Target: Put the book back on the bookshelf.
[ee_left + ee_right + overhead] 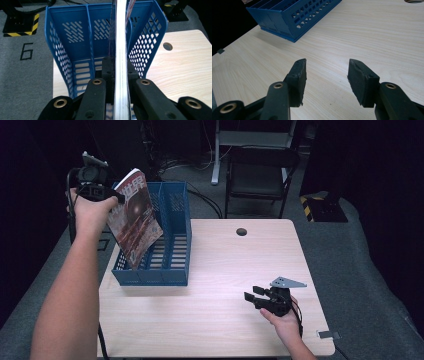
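Note:
A magazine (134,217) with a reddish-brown cover hangs tilted, its lower corner down inside the blue file rack (172,265) at the table's left. My left gripper (112,196) is shut on the magazine's upper edge, above the rack's left side. In the left gripper view the magazine's edge (121,50) runs straight up between the two black jaws, over the rack's divided compartments (82,42). My right gripper (253,296) rests low over the table near the front right, pointing left. Its jaws stand open in the right gripper view (327,75), with bare wood between them.
The light wooden table (225,270) has a round cable hole (241,231) near its far edge. A black chair (260,175) and a desk frame stand behind the table. Grey carpet surrounds it. A small tag (328,335) sits at the front right corner.

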`<state>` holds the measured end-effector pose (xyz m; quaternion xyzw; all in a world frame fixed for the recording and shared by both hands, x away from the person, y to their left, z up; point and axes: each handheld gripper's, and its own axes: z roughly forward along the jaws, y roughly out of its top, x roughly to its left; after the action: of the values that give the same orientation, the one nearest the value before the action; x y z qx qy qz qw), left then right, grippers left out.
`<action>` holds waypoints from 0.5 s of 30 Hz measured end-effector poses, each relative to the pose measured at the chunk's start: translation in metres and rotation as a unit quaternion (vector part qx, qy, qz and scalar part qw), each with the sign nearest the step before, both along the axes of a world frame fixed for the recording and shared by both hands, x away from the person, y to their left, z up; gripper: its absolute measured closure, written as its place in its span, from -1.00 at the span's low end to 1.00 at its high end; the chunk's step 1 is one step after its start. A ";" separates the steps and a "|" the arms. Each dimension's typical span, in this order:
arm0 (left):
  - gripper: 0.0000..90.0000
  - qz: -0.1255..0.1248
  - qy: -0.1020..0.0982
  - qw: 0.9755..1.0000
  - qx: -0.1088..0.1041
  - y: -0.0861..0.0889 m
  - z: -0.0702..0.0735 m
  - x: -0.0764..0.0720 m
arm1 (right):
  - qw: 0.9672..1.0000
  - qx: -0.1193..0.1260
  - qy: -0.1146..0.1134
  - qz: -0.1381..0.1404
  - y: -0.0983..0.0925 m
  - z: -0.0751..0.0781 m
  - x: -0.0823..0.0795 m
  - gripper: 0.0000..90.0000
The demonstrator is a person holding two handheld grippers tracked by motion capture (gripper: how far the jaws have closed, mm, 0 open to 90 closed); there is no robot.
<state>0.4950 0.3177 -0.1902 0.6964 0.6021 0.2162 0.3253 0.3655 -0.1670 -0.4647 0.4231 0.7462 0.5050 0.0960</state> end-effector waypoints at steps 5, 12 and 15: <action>0.86 -0.002 0.000 1.000 0.009 -0.005 -0.005 0.008 | 1.000 0.003 -0.005 -0.003 -0.002 0.001 -0.003 0.09; 0.86 -0.007 0.005 1.000 0.017 -0.011 -0.011 0.019 | 1.000 0.003 -0.007 -0.009 -0.005 0.003 -0.005 0.09; 0.86 -0.006 0.004 1.000 0.015 -0.012 -0.015 0.024 | 1.000 0.000 -0.009 -0.007 -0.005 0.002 -0.005 0.09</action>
<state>0.5189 0.3059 -0.2048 0.7054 0.5959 0.2205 0.3140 0.3607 -0.1721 -0.4623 0.4235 0.7425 0.5080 0.1066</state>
